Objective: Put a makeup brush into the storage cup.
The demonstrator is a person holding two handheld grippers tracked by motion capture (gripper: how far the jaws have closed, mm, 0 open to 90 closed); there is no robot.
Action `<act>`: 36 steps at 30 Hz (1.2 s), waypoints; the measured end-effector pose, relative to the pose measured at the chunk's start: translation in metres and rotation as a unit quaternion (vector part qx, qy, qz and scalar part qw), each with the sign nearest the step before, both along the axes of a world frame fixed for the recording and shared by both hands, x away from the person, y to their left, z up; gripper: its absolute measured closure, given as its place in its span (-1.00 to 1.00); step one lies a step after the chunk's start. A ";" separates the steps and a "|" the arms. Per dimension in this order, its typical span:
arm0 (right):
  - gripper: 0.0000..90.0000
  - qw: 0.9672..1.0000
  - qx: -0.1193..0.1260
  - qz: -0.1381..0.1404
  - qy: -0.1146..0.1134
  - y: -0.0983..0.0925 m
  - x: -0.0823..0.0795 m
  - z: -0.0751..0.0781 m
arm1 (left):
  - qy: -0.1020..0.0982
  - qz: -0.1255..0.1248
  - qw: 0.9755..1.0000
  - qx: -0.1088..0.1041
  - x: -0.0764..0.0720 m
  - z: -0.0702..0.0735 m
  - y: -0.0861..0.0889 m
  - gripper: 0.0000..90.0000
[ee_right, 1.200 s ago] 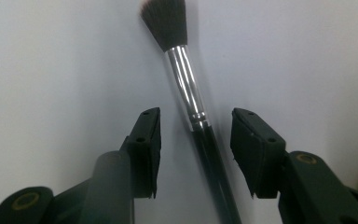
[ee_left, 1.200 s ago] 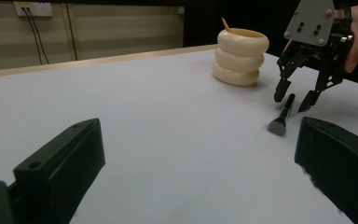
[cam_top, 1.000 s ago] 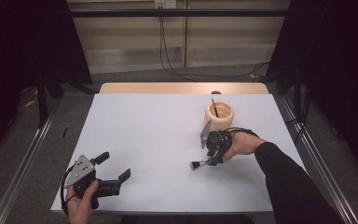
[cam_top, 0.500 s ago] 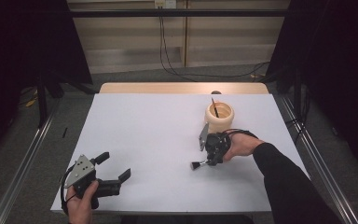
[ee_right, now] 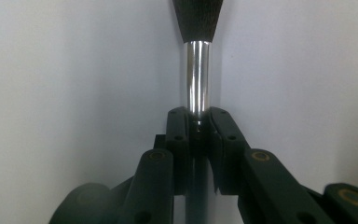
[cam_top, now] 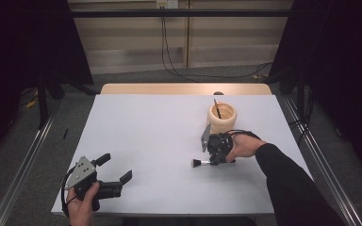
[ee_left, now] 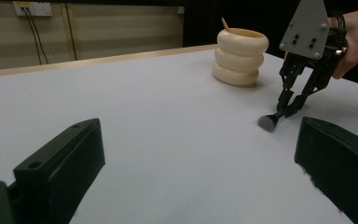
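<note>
right gripper pinching a brush low over the white table

high view: against the frames from a second ago, little has changed. the right gripper [cam_top: 210,161] has crept a touch nearer the person, away from the cream holder [cam_top: 222,117], and the brush [cam_top: 199,163] has gone with it. the left gripper [cam_top: 115,173] sits as it did, at the near left edge of the table [cam_top: 146,132], its jaws spread wide with nothing between them. the brush's handle is swallowed by the right gripper and hand [cam_top: 242,147], so just the dark tuft and a bit of shaft poke out to that gripper's left. a thin dark stick [cam_top: 218,108] leans out of the holder just beyond the right gripper.

left gripper view: the two blocky matte black jaws rise at the bottom, well apart, bare table between them. beyond, the right gripper [ee_left: 283,108] tilts down under its grey three-cornered plate [ee_left: 306,29], the brush [ee_left: 268,122] tuft at or just above the tabletop; i cannot tell which. the holder [ee_left: 240,57] looks like three stacked smooth rings, left of that gripper.

right gripper view: the jaws are closed tight on the brush [ee_right: 198,70], on a shiny, round metal ferrule. the dark bristle tuft flares upward and is cut off by the top edge. smooth white table surface lies on both sides.
</note>
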State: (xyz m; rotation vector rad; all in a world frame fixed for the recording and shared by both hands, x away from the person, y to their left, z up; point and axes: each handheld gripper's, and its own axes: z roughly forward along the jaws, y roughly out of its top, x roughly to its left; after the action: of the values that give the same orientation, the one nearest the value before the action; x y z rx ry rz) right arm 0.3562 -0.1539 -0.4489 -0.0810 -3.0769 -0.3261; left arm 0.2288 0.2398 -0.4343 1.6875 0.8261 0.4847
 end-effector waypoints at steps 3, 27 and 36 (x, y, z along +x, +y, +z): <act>0.76 1.000 -0.001 -0.001 -0.001 0.000 0.000 0.000 | 0.000 0.000 1.000 0.001 0.000 0.000 0.000 -0.97; 0.76 0.998 0.014 -0.068 0.007 -0.012 0.002 0.008 | 0.000 0.001 1.000 -0.002 0.000 0.000 0.001 -0.97; 0.76 0.994 0.037 -0.107 0.006 -0.018 0.001 0.015 | 0.001 0.002 1.000 -0.004 0.000 0.000 0.001 -0.97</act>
State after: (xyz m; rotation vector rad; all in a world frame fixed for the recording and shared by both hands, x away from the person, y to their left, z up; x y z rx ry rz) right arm 0.3572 -0.1719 -0.4339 -0.4101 -3.0448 -0.4465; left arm 0.2284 0.2409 -0.4338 1.6791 0.8314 0.4826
